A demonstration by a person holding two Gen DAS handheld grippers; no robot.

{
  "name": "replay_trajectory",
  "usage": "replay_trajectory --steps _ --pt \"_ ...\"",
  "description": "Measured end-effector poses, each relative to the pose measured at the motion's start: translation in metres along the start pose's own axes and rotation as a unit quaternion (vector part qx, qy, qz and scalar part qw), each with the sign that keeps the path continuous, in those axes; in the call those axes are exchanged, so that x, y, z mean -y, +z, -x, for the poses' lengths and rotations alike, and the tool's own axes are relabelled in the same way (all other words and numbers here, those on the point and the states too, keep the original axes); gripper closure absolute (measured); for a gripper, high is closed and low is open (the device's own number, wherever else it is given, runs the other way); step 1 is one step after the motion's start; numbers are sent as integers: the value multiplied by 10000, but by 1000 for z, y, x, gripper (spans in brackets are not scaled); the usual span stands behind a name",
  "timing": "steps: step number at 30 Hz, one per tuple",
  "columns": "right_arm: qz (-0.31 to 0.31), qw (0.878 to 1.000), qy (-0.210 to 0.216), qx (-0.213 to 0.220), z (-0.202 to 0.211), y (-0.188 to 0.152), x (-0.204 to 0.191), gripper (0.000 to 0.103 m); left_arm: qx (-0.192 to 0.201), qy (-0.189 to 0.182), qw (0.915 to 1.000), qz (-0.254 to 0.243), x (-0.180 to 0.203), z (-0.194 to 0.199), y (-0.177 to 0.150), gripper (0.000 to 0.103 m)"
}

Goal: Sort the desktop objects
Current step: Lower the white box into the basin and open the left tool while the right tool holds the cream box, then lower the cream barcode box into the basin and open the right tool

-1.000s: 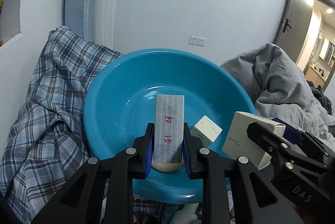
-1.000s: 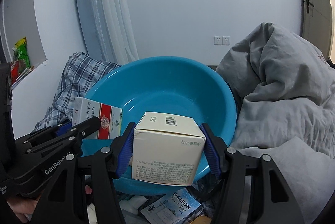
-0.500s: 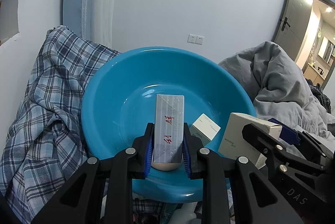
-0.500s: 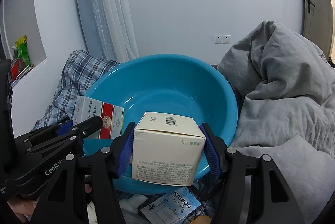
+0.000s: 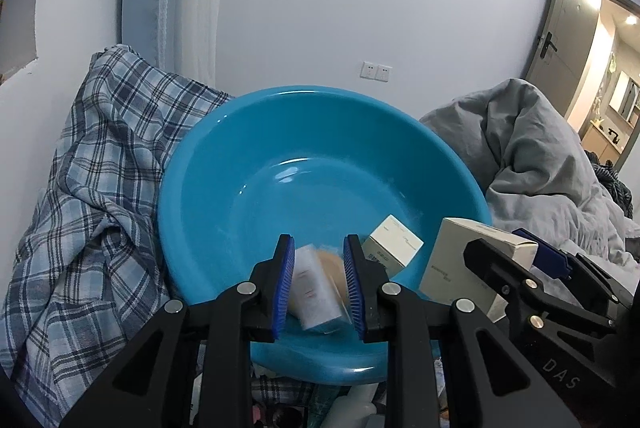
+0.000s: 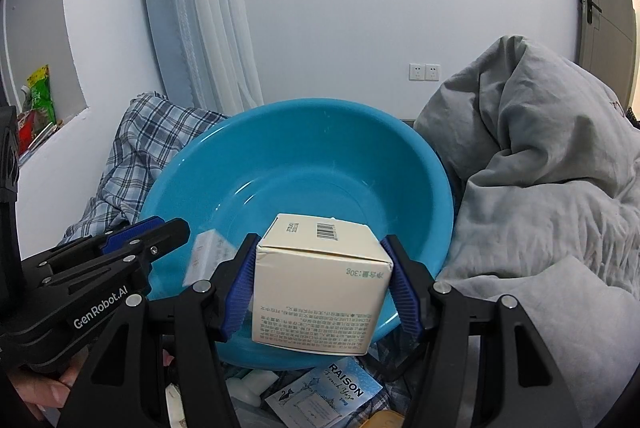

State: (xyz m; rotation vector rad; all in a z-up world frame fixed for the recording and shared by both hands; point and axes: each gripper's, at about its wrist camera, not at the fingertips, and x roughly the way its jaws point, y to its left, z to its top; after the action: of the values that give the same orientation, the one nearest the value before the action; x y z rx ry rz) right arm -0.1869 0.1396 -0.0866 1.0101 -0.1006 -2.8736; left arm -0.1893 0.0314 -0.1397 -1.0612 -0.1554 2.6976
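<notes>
Over the near rim of the blue basin (image 5: 320, 164), my left gripper (image 5: 316, 284) has its jaws parted, blue pads clear of the slim white box (image 5: 314, 290) between them. That box is motion-blurred and tilted, loose in the gap, a tan shape blurred beside it; can't tell if it touches either pad. From the right wrist view the same slim white box (image 6: 204, 260) shows as a blur just past the left gripper's tip, over the basin's near left side. Small white carton (image 5: 394, 240) lies inside the basin near the front right wall, tilted on a corner.

My right gripper (image 6: 320, 288) is clamped on the cream box (image 6: 320, 284), both blue pads pressed flat to its sides, barcode on top, printed text upside down on the face toward the camera. The cream box (image 5: 468, 260) sits just at the basin's near right rim, held above it, in the left wrist view.

Basin leans tilted against the plaid cloth (image 5: 96, 196) on the left, with the grey duvet (image 6: 540, 188) bunched up on the right. Below the basin's front edge there's clutter: a RAISON packet (image 6: 324, 394) and a white bottle (image 6: 252, 384), partly hidden. Curtain (image 6: 208, 8) hangs behind, wall sockets (image 6: 424, 72) on the white wall, door (image 5: 560, 20) at far right.
</notes>
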Motion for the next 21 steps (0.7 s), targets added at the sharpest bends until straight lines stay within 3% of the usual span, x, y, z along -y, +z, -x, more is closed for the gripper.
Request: replay_trajectory --steps 3,8,10,12,21 --pt "4 10000 8 -7 0 0 0 44 45 64 10000 -36 1 2 0 44" --pt "22 10000 -29 -45 -3 -2 1 44 144 81 9998 54 -3 6 3 37" --pt "12 10000 -33 -56 -4 -2 1 44 187 200 9996 85 -5 7 3 21" --pt "11 10000 -36 -66 -4 -2 2 44 189 372 9991 118 -8 8 4 19" --pt "26 10000 -31 -85 -5 -2 -1 44 266 405 9983 316 -21 14 8 19"
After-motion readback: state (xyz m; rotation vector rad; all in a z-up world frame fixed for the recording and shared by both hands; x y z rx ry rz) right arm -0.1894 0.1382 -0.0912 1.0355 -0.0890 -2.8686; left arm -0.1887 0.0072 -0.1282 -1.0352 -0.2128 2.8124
